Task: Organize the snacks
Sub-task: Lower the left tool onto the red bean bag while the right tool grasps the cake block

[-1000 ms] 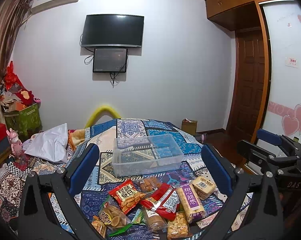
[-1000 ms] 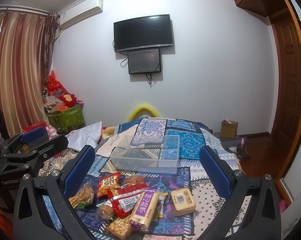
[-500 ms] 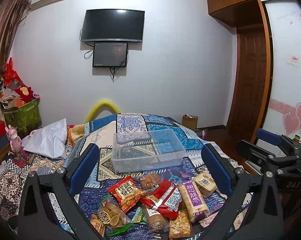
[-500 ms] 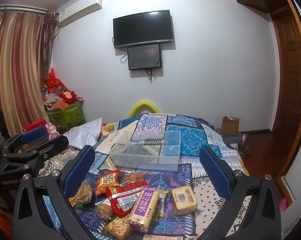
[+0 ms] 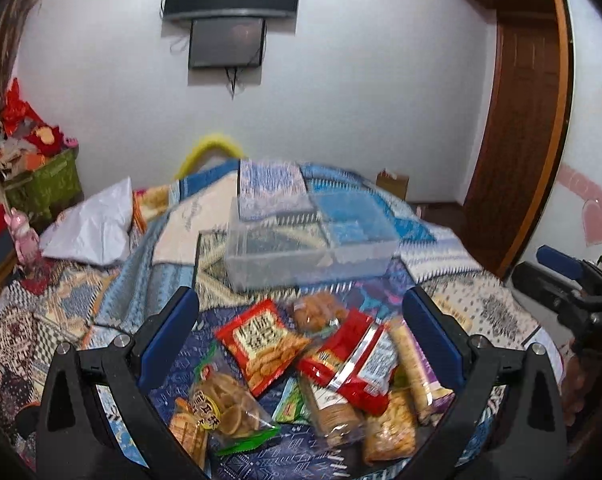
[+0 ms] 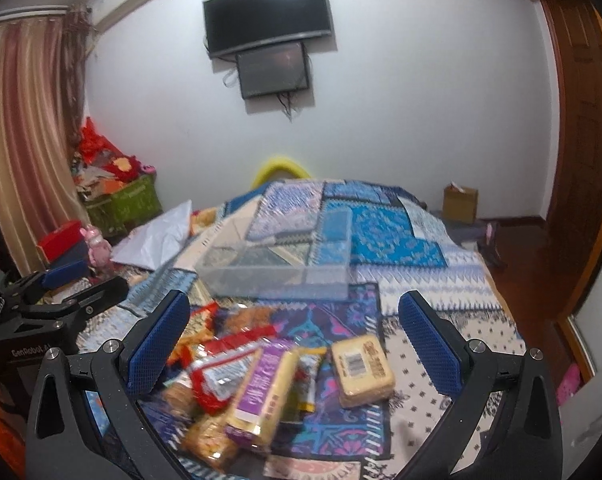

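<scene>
A pile of snack packets lies on the patterned bedspread: a red biscuit bag [image 5: 261, 340], a red-and-silver packet [image 5: 353, 364], a purple-labelled cracker pack [image 6: 263, 388] and a yellow cake block [image 6: 361, 368]. A clear plastic bin [image 5: 305, 240] stands empty behind the pile; it also shows in the right wrist view [image 6: 277, 272]. My left gripper [image 5: 301, 332] is open above the pile, holding nothing. My right gripper [image 6: 295, 332] is open above the pile's right side, holding nothing.
The bed [image 6: 433, 280] carries a white plastic bag [image 5: 89, 228] at the left. A green basket of clutter [image 6: 121, 200] and a curtain stand at the left wall. A cardboard box [image 6: 461, 204] sits on the floor by the wooden door.
Both grippers have tilted down and moved closer to the snack pile, which now looks larger and lies between the fingers. The views are blurred from motion. Nothing was picked up.
</scene>
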{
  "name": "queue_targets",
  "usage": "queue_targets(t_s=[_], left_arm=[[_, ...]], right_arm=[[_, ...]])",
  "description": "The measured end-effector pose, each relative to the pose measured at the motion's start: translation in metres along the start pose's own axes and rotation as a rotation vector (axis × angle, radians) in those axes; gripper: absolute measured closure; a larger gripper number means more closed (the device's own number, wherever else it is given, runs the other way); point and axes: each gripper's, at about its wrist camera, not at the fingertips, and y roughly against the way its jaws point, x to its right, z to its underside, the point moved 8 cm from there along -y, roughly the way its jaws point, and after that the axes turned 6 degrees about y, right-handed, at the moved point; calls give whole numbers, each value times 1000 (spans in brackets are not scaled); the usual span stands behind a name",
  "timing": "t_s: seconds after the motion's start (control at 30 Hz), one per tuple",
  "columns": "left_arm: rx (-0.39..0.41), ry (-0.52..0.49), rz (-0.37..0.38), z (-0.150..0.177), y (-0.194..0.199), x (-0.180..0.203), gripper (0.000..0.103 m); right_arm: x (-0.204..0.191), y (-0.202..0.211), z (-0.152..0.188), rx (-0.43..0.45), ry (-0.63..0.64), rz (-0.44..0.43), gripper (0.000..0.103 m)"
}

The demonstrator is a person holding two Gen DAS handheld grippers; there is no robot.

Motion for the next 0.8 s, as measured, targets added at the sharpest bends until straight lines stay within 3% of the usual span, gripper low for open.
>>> queue_targets(t_s=[0.17,0.27,0.43,0.6,0.8], left_arm=[[-98,17,-5,19,-31,-14,0],[-159,39,-13,29,-49,-23,14],[-252,101,-25,40,-79,-39,20],[-324,117,-54,48,-109,-50,22],[-406,138,-87,60,-137,-61,22]], right_arm=[[29,-26,26,-120,-34,59,0],[42,-38,40,-178,-41,80,0],[51,-54,57,-246,-43,64,11],[53,-74,69,-300,-27,46,22],[57,-90,80,-337,-15,46,24]])
